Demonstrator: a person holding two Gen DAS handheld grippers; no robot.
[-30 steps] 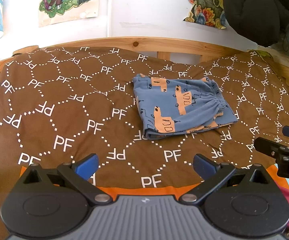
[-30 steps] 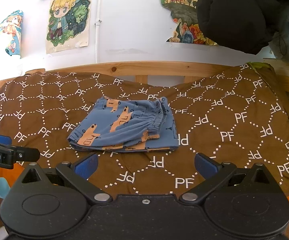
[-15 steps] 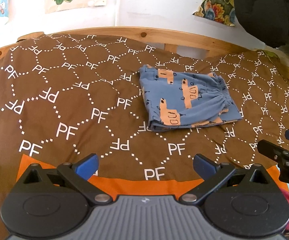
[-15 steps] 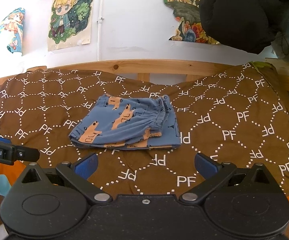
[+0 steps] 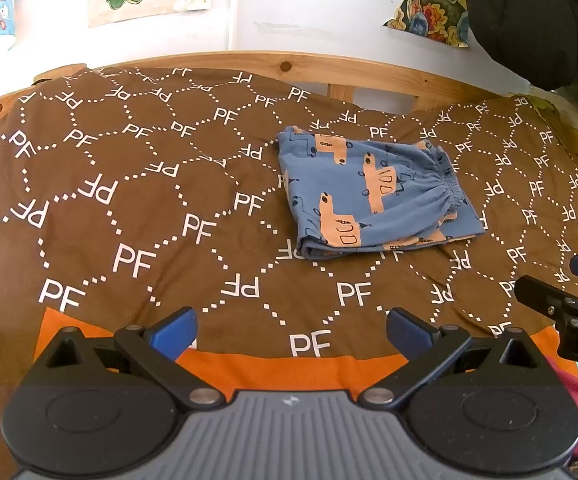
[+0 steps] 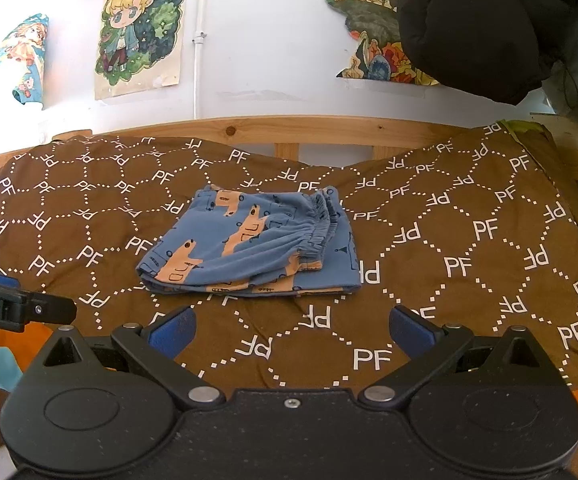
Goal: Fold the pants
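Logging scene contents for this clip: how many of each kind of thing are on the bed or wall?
Folded pants: 1
Brown bedspread: 1
Wall posters: 3
Dark jacket: 1
Total: 6

Both views are bright, in soft, even daylight. The white wall (image 6: 269,40) is nearly blown out, most of all at the left edge. Shadows are faint: a thin dark line under the folded pants (image 5: 373,196). Fisheye distortion bows the wooden bed frame (image 5: 329,68) into an arc, and the corners go black. Focus is sharp throughout, without motion blur.
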